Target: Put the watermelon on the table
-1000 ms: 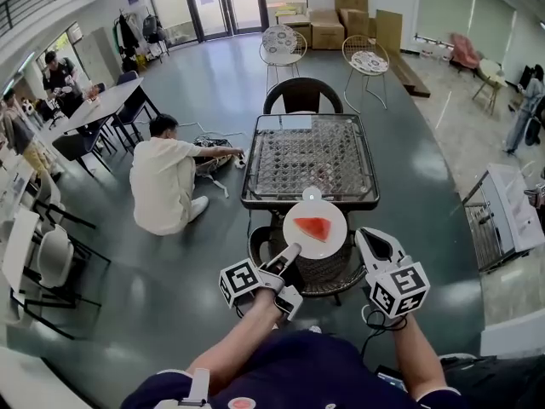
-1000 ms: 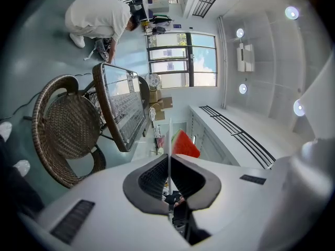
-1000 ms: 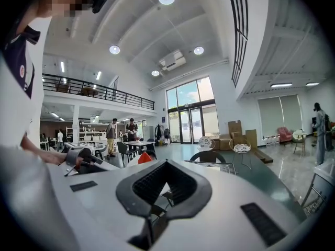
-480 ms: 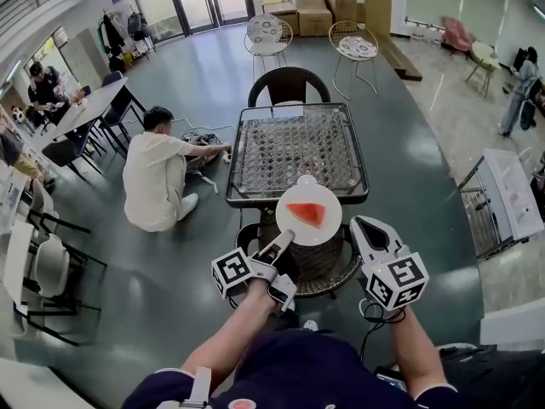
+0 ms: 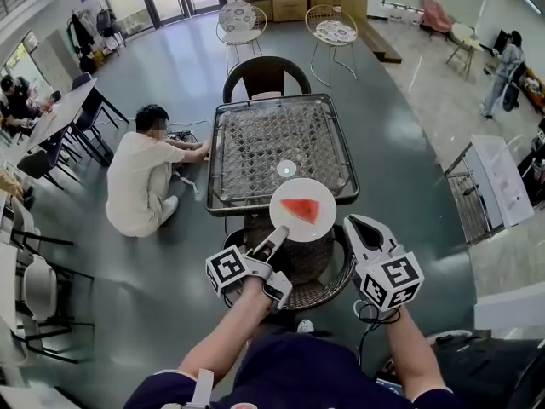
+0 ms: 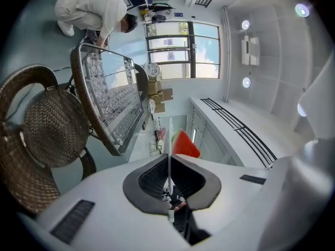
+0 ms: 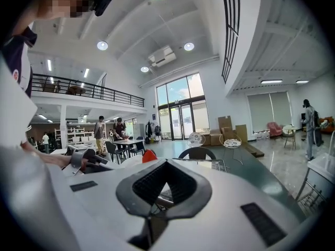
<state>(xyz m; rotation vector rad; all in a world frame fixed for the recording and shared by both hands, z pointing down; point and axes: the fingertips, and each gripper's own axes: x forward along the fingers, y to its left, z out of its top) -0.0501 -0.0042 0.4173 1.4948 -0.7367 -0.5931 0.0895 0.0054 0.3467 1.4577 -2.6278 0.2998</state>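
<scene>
A red watermelon slice (image 5: 301, 209) lies on a round white plate (image 5: 288, 223). My left gripper (image 5: 277, 238) is shut on the plate's near rim and carries it level, over the near edge of the glass-topped table (image 5: 223, 201). In the left gripper view the plate (image 6: 169, 137) shows edge-on between the pads, with the watermelon slice (image 6: 184, 145) beyond it. My right gripper (image 5: 356, 226) hovers just right of the plate, shut with nothing in it. Its own view shows the right gripper (image 7: 159, 192) with its pads together, and the slice's red tip (image 7: 149, 155) to the left.
A wicker chair (image 5: 317, 291) stands below the plate, against the table's near side. A small white disc (image 5: 287, 168) lies on the tabletop. A dark chair (image 5: 262, 75) is at the table's far side. A person (image 5: 136, 177) sits on the floor to the left.
Both grippers and the plate have moved forward towards the table. The plate now overlaps the table's near edge instead of hanging over the wicker chair.
</scene>
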